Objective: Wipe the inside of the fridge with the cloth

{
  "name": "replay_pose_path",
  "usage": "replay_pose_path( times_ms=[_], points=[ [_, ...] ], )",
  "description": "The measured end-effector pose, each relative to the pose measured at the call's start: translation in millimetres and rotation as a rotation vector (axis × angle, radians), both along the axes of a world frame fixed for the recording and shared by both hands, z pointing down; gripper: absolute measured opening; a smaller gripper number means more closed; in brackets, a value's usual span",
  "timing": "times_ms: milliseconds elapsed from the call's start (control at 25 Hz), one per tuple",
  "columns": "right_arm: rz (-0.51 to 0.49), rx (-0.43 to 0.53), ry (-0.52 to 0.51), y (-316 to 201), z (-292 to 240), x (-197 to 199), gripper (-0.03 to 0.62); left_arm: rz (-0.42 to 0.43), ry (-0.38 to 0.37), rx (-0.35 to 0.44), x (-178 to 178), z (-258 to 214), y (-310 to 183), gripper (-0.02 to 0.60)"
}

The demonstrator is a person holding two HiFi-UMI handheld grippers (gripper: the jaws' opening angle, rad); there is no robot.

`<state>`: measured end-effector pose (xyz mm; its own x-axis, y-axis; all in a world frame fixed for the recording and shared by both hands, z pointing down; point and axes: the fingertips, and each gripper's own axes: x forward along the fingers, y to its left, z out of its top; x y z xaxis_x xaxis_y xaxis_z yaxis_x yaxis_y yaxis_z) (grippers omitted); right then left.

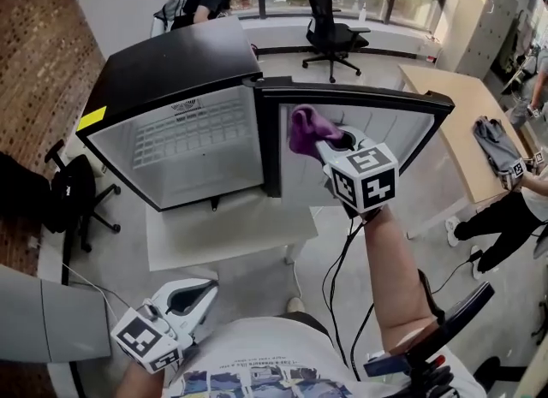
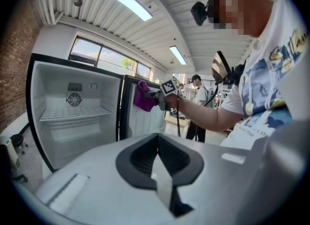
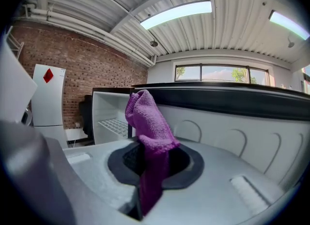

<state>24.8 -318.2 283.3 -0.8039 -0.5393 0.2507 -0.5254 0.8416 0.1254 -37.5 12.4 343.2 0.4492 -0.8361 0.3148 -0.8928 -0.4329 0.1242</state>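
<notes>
White tabletop [image 1: 224,227] carries the open mini fridge [image 1: 175,135]; right hand-held gripper [image 1: 328,145] pinches a purple cloth [image 1: 302,130], left hand-held gripper [image 1: 195,299] pressed together.

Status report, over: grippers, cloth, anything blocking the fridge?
Right gripper shut on purple cloth, held up at the open door. Left gripper shut, empty, low. Fridge open; nothing between cloth and interior.
</notes>
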Motion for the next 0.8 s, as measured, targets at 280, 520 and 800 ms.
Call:
replay_pose_path(
  times_ms=[280, 520, 800],
  points=[
    [0.079, -0.007, 0.004, -20, 3, 45, 0.052, 0.066, 0.006, -0.005, 21, 2, -22, 0.006],
    [0.153, -0.005, 0.015, -36, 3, 89, 0.052, 0.129, 0.020, 0.001, 45, 0, -43, 0.006],
    [0.235, -0.004, 0.024, -53, 5, 135, 0.052, 0.177, 0.032, 0.002, 64, 4, -63, 0.006]
  ],
)
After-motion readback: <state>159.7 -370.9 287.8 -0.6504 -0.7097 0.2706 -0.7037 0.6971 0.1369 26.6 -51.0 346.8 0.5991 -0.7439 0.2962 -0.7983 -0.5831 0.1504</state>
